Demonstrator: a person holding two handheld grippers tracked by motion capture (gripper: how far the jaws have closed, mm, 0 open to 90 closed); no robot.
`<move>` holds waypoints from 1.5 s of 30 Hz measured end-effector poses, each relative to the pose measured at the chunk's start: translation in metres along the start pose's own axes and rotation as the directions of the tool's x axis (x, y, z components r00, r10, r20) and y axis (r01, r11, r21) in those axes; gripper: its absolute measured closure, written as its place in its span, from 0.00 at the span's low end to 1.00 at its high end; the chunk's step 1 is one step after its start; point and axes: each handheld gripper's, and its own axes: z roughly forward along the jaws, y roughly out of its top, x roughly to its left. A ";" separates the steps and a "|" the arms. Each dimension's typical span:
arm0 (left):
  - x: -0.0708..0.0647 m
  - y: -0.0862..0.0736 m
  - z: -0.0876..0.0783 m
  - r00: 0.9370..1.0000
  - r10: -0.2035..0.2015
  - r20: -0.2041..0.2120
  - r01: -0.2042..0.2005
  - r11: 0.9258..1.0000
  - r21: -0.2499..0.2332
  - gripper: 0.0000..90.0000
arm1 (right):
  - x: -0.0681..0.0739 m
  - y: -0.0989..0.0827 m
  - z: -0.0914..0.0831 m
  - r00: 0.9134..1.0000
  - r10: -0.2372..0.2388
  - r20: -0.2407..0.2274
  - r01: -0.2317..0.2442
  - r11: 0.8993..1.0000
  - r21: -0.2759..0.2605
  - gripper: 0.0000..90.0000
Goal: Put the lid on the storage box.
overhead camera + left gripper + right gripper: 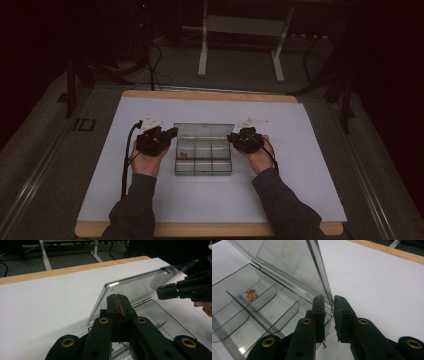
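Observation:
A clear plastic compartment box [203,161] sits mid-table with its lid [204,131] raised upright. Small copper-coloured pieces [251,295] lie in one far compartment. My left gripper [117,298] hovers over the box's left side [169,134], its jaws shut on a small red piece [121,313] pinched between the pads. My right gripper [329,302] is at the box's right end [234,137]. Its jaws straddle the side edge of the lid [322,277] and hold it up. That gripper also appears in the left gripper view, a fingertip [165,290] at the lid's edge [135,288].
The box stands on a white mat [210,195] over a wooden table with its edge [210,95] at the back. A white frame stand [240,35] stands on the floor beyond the table. Other compartments [234,322] of the box look bare.

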 end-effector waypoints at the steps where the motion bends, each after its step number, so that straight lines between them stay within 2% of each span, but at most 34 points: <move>1: 0.000 0.000 0.001 1.000 -0.001 0.006 0.001 1.000 0.004 1.00 | 0.000 0.000 0.000 1.000 0.000 -0.001 0.000 1.000 0.000 0.88; 10: -0.004 -0.001 0.002 1.000 0.007 0.022 -0.008 1.000 0.014 1.00 | 0.000 -0.003 -0.004 1.000 -0.001 -0.018 0.001 1.000 -0.010 0.87; 16: -0.006 -0.006 0.000 0.999 -0.008 0.034 0.008 1.000 0.005 1.00 | 0.001 -0.009 -0.008 1.000 -0.002 -0.030 0.002 1.000 -0.016 0.85; 24: -0.008 -0.008 -0.001 0.999 0.001 0.041 -0.001 1.000 0.013 1.00 | 0.000 -0.013 -0.016 1.000 -0.003 -0.024 0.002 0.999 -0.037 0.82; 34: -0.011 -0.011 0.000 0.998 0.013 0.054 -0.014 1.000 0.021 1.00 | 0.001 -0.018 -0.019 1.000 -0.022 -0.011 0.021 0.999 -0.037 0.81; 45: -0.011 -0.015 -0.003 0.998 0.014 0.067 -0.016 0.999 0.028 1.00 | 0.000 -0.029 -0.023 1.000 0.005 -0.024 -0.006 0.999 -0.040 0.80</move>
